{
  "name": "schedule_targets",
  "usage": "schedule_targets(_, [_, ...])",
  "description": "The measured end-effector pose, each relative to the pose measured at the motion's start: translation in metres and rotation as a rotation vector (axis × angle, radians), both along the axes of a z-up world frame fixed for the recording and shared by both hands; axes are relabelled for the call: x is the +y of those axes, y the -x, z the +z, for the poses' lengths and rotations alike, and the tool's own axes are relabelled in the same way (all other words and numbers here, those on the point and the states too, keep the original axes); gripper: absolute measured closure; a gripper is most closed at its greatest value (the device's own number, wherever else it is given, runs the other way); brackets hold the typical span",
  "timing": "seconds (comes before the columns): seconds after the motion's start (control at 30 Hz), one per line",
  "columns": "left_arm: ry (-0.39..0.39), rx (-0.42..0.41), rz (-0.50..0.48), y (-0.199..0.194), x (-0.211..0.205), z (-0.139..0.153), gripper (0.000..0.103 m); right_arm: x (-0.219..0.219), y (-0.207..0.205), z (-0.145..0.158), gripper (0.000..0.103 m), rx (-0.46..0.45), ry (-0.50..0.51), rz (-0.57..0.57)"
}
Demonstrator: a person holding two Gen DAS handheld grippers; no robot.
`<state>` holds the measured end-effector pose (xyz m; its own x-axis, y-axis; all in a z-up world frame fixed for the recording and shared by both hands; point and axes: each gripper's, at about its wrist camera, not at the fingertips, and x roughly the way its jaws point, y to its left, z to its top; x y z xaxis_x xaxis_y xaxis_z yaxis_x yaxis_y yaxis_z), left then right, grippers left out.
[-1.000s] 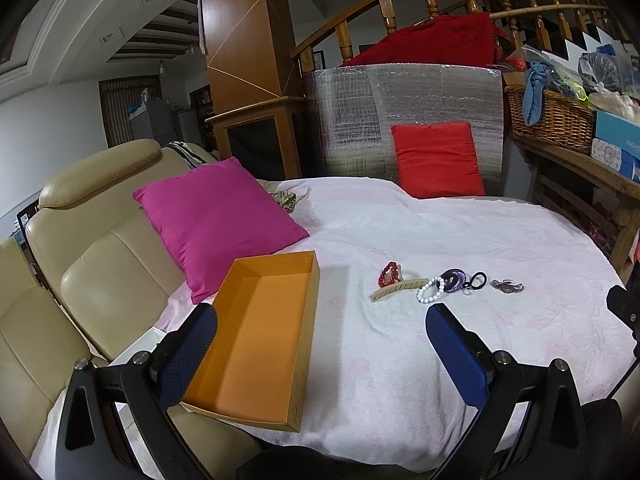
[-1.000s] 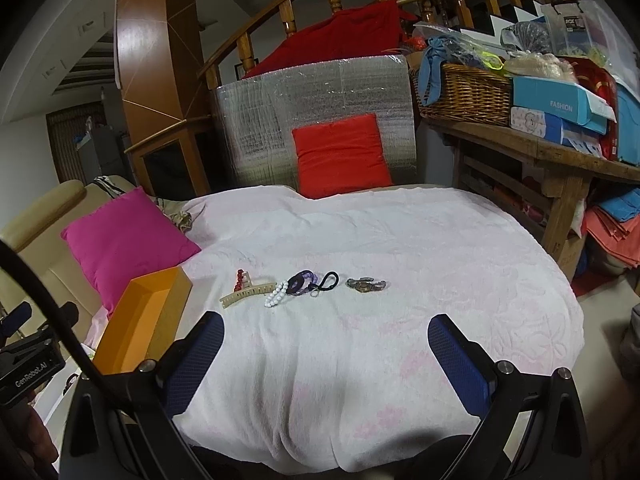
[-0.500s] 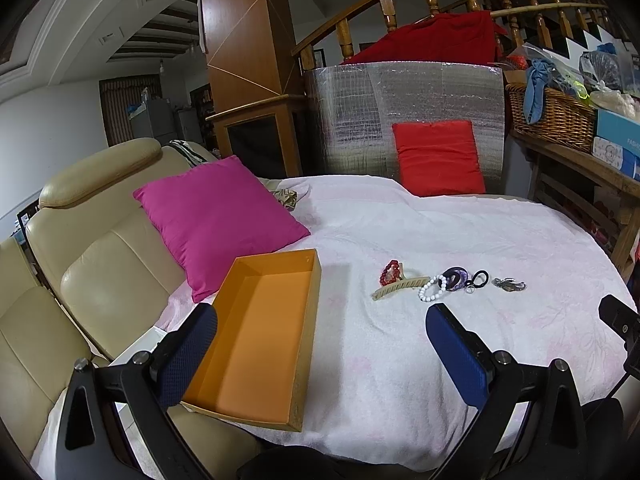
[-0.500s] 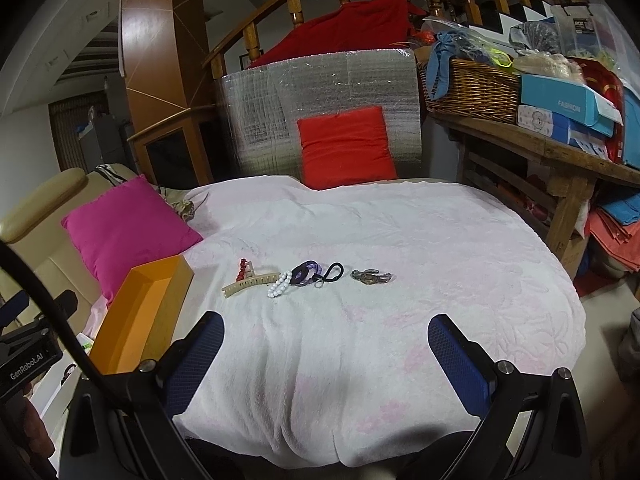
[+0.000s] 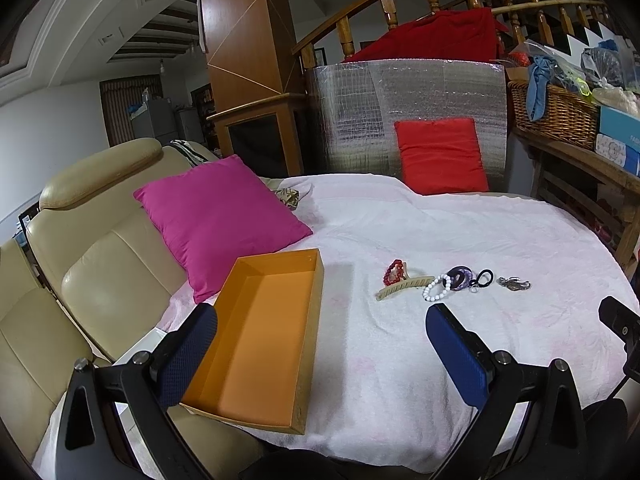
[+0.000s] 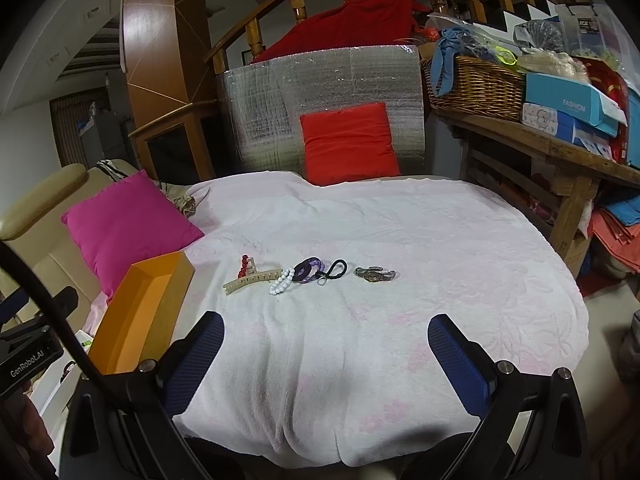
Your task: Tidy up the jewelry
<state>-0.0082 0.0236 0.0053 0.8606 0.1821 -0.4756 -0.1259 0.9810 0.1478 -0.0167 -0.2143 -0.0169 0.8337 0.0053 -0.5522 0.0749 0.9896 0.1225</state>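
An empty orange box [image 5: 264,332] lies at the left edge of the white-covered table [image 5: 400,340]; it also shows in the right wrist view [image 6: 140,312]. Jewelry lies in a row mid-table: a red bead bracelet [image 6: 243,266], a beige hair claw [image 6: 250,280], a white bead bracelet [image 6: 282,280], a purple ring piece [image 6: 308,270], a black hair tie [image 6: 338,269] and a metal piece [image 6: 374,274]. My left gripper [image 5: 320,344] is open and empty, over the box's near right side. My right gripper [image 6: 326,350] is open and empty, short of the jewelry.
A pink pillow [image 5: 220,216] leans on the beige sofa [image 5: 80,260] behind the box. A red pillow [image 6: 348,144] stands at the table's far edge against a silver panel. A wooden shelf with a wicker basket [image 6: 476,84] and boxes is at the right.
The right gripper has moved forward, closer to the jewelry. The left view has barely shifted. Both grippers stay open.
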Motion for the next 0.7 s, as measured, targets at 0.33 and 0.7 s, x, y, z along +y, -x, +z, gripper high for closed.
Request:
schedule_targets(0.33, [-0.002, 0.007, 0.001, -0.005, 0.000, -0.001, 0.000, 0.000, -0.007, -0.002, 0.000, 0.011, 0.002, 0.001])
schedule_targets(0.7, [-0.008, 0.019, 0.006, -0.017, -0.003, -0.005, 0.000, -0.004, -0.018, -0.007, 0.000, 0.019, -0.007, 0.000])
